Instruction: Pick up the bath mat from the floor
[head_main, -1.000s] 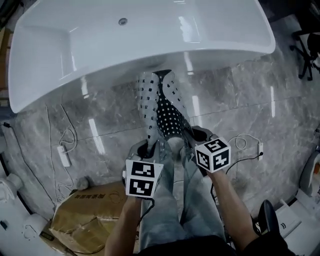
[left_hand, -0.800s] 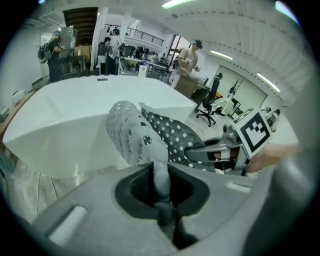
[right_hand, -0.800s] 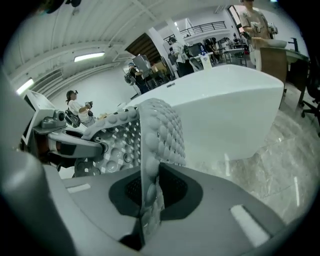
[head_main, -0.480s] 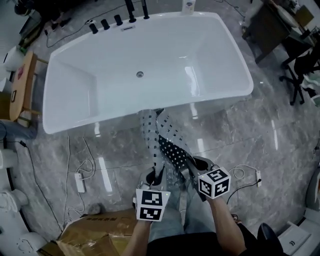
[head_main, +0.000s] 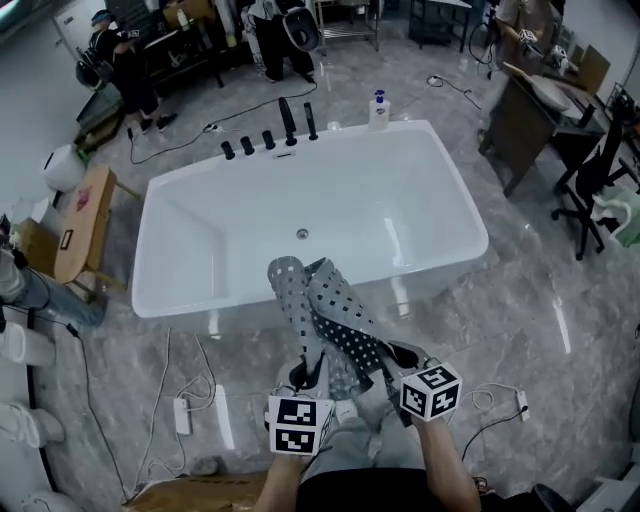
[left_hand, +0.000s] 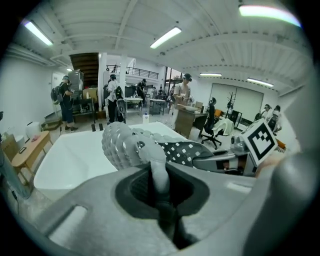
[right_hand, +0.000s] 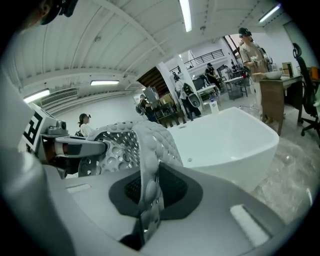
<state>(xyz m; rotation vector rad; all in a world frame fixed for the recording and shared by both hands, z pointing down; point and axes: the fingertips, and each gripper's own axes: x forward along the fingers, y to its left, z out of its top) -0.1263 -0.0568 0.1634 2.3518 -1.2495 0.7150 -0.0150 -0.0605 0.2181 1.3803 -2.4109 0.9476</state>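
Both tongs are squeezed shut on the bath mat (head_main: 325, 315). The left tongs (head_main: 305, 378) pinch one side of its near end. The right tongs (head_main: 393, 362) pinch the other side, close beside them. The mat looks to be up off the floor. Its long way runs straight out ahead of the tongs, toward the white tub (head_main: 420, 190), and its far end curls over. Both hands are equally near, so the next lift probably needs both together.

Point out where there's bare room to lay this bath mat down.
The bathtub basin, just beyond the held bath mat, is bare apart from its drain. Open marble floor lies between the tub's right end and the office chair. Front-left is crowded: a corded power strip and a cardboard box.
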